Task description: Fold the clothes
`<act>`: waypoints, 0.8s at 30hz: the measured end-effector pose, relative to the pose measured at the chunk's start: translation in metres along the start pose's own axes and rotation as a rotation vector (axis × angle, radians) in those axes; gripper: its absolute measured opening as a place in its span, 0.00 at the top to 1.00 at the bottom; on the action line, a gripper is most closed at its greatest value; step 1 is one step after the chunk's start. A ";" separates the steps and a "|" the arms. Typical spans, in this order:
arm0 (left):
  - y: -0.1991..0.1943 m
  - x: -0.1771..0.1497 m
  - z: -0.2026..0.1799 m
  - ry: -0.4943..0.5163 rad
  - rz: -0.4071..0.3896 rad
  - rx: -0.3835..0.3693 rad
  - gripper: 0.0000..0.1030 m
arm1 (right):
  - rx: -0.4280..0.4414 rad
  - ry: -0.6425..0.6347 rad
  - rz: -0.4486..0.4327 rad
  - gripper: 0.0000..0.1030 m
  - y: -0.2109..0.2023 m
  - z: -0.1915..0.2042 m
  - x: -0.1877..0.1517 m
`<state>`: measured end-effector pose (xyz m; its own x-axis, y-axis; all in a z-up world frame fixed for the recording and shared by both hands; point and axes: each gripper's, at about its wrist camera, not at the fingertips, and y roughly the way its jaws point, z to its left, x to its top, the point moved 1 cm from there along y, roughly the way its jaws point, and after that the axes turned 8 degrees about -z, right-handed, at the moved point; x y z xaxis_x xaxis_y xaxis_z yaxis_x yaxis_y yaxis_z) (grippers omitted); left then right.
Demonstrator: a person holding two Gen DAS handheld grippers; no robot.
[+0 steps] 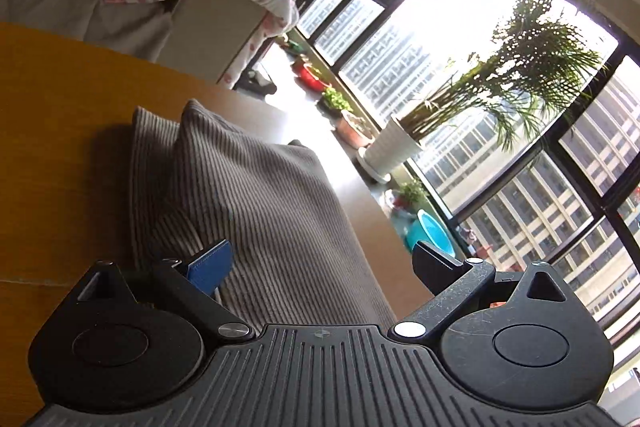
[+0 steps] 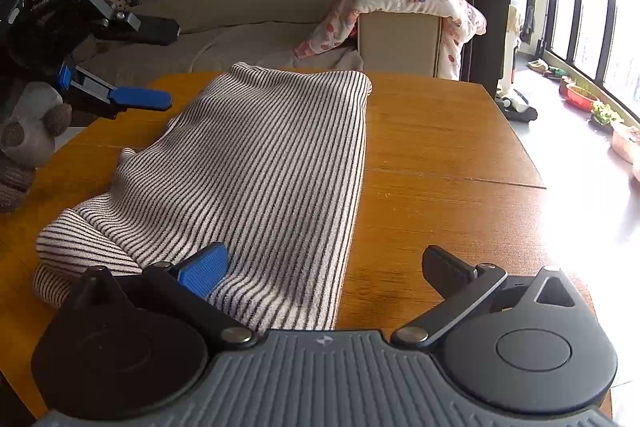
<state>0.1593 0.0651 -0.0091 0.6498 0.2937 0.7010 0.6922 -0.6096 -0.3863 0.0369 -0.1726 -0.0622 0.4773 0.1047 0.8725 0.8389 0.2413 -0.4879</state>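
Note:
A striped brown-and-white garment (image 2: 260,167) lies folded lengthwise on the wooden table (image 2: 440,147), with a rolled part at its near left end. My right gripper (image 2: 326,265) is open and empty, just above the garment's near end. My left gripper (image 2: 154,61) shows in the right wrist view at the far left, open and empty, above the table beside the garment's far left edge. In the left wrist view the left gripper (image 1: 322,261) is open over the same garment (image 1: 248,211).
A sofa (image 2: 240,27) with yellow cushions stands behind the table. A box draped with a pink patterned blanket (image 2: 404,3) is at the far edge. A knitted toy (image 2: 28,139) sits at the left. Potted plants (image 1: 404,143) line the window.

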 end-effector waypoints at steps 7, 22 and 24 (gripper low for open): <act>-0.003 -0.016 -0.009 0.092 0.056 0.068 0.03 | -0.017 -0.021 -0.044 0.00 -0.006 0.006 0.000; -0.080 -0.048 -0.046 0.375 0.130 0.151 0.03 | 0.022 -0.408 -0.048 0.00 -0.007 0.042 0.012; -0.103 -0.025 -0.046 0.333 0.061 0.154 0.02 | 0.014 -0.476 -0.040 0.00 -0.005 0.049 0.010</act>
<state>0.0575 0.0865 0.0409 0.5712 -0.0111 0.8207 0.7107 -0.4937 -0.5012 0.0249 -0.1259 -0.0503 0.2696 0.5245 0.8076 0.8489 0.2666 -0.4565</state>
